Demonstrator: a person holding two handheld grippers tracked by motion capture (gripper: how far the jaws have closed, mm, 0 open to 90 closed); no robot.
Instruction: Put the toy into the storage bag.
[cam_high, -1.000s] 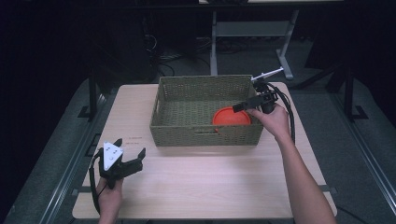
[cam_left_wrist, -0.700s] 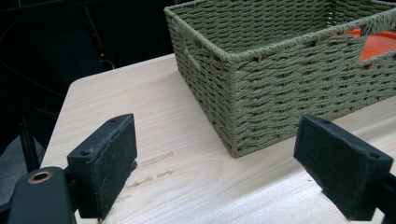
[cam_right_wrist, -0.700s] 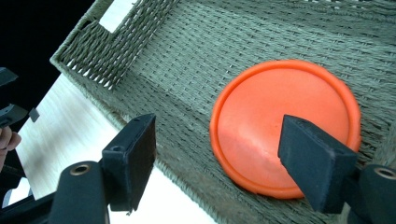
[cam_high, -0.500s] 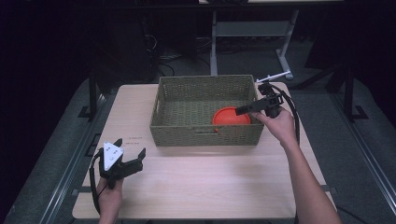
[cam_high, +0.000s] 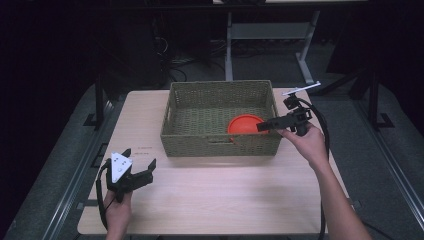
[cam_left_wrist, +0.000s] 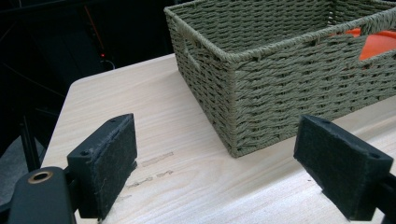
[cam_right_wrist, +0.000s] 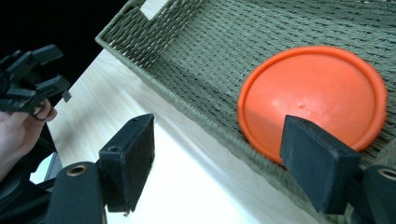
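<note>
An olive woven basket stands at the middle back of the light wooden table. An orange disc lies in its near right corner. My right gripper hovers over the basket's right wall with its jaws pointing left toward the disc. In the right gripper view the disc lies beyond the gripper; the jaws have just been opening and nothing is between them. My left gripper rests open on the table at the front left. In the left gripper view it faces the basket's corner.
Bare tabletop spreads in front of the basket and between the two hands. The table's left edge runs close to the left hand. Behind the table stands a metal desk frame on a dark floor with cables.
My right gripper has drawn back to the right and a little nearer the front, from over the disc to the basket's right wall. The disc stays in the basket. The left gripper has not moved.
</note>
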